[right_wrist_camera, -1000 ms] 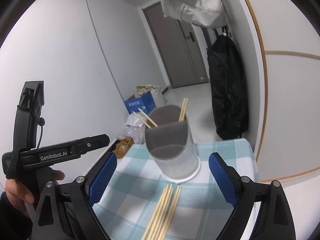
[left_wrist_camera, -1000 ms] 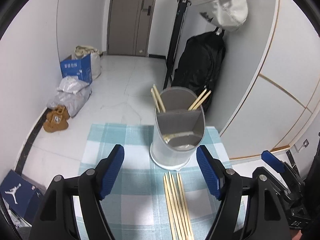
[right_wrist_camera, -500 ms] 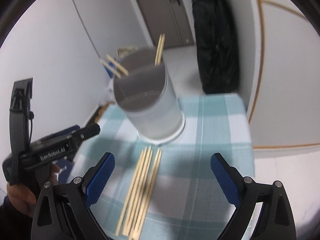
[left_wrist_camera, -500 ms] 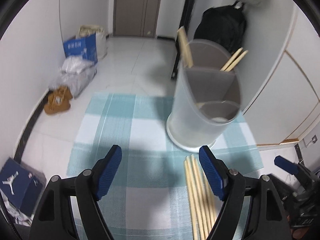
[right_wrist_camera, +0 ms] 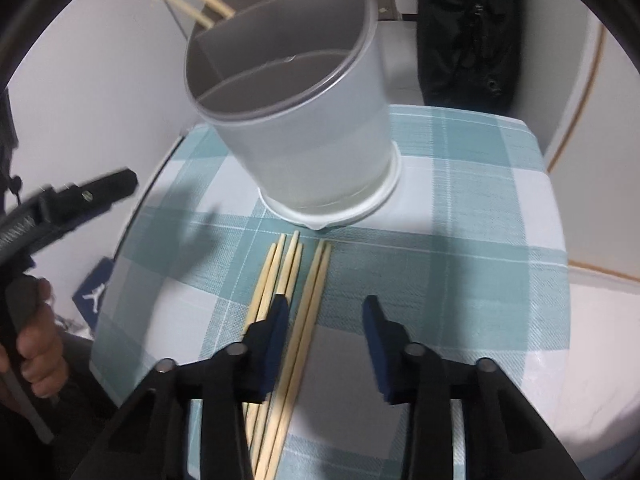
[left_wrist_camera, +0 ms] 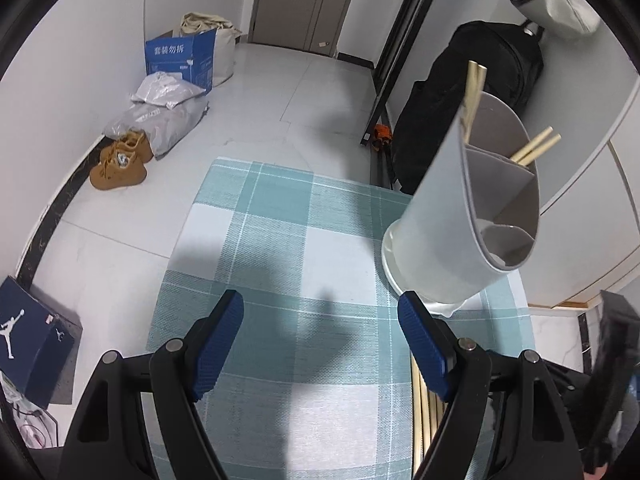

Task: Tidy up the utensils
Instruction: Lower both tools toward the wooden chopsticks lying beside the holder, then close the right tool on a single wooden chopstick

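A grey divided utensil holder (right_wrist_camera: pixel 304 120) stands on the checked teal cloth (right_wrist_camera: pixel 460 264), with chopsticks (right_wrist_camera: pixel 192 2) sticking out of its far compartments. It also shows in the left wrist view (left_wrist_camera: pixel 464 216). Several loose wooden chopsticks (right_wrist_camera: pixel 296 300) lie side by side on the cloth in front of the holder. My right gripper (right_wrist_camera: pixel 324 312) is open, low over the cloth, with the rightmost chopsticks running between its fingers. My left gripper (left_wrist_camera: pixel 320 320) is open and empty over bare cloth left of the holder; the chopsticks (left_wrist_camera: pixel 424 400) lie partly hidden by its right finger.
The small table stands in a hallway. Brown shoes (left_wrist_camera: pixel 120 164), grey bags (left_wrist_camera: pixel 160 116) and a blue box (left_wrist_camera: pixel 180 56) are on the floor at the left. A black backpack (left_wrist_camera: pixel 472 92) hangs by the wall behind the holder.
My right gripper has dropped down over the loose chopsticks and narrowed its opening. My left gripper has shifted left, so the holder now sits at its right.
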{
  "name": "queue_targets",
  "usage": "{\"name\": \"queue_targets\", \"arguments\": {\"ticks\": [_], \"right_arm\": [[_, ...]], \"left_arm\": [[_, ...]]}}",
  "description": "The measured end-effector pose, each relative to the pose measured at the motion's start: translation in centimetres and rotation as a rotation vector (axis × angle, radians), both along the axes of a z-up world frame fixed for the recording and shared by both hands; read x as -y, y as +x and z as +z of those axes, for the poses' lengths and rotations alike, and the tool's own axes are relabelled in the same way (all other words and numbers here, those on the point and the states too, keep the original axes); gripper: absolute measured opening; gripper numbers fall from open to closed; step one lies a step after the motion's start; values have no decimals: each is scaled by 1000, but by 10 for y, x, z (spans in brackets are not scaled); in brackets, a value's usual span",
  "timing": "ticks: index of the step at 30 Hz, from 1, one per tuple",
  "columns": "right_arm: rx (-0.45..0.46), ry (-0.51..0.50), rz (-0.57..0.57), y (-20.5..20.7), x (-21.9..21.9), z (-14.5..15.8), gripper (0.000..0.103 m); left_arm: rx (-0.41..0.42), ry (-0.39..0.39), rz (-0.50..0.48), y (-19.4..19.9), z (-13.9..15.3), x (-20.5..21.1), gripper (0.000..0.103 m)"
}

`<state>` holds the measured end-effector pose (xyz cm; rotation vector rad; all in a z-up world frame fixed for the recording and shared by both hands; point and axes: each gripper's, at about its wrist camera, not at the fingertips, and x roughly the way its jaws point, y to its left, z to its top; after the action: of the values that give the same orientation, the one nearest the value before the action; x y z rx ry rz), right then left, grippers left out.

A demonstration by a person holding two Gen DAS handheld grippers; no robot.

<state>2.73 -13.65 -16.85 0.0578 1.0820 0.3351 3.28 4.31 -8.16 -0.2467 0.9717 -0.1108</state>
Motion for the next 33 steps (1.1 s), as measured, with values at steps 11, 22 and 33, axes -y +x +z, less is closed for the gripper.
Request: {"name": "queue_targets", "arguments": {"ticks": [11,22,33], "right_arm": [[12,-183,17,-2,-25,-14,21],[-12,-225,48,5,-29,-14,16],[-25,-239,64,0,-28,-10,15]], "left_arm": [[-38,-23,47,7,-6,-19,76],[-34,-34,55,6,-1,-23,76],[-39,-29,62,5,0,-26,76]]}}
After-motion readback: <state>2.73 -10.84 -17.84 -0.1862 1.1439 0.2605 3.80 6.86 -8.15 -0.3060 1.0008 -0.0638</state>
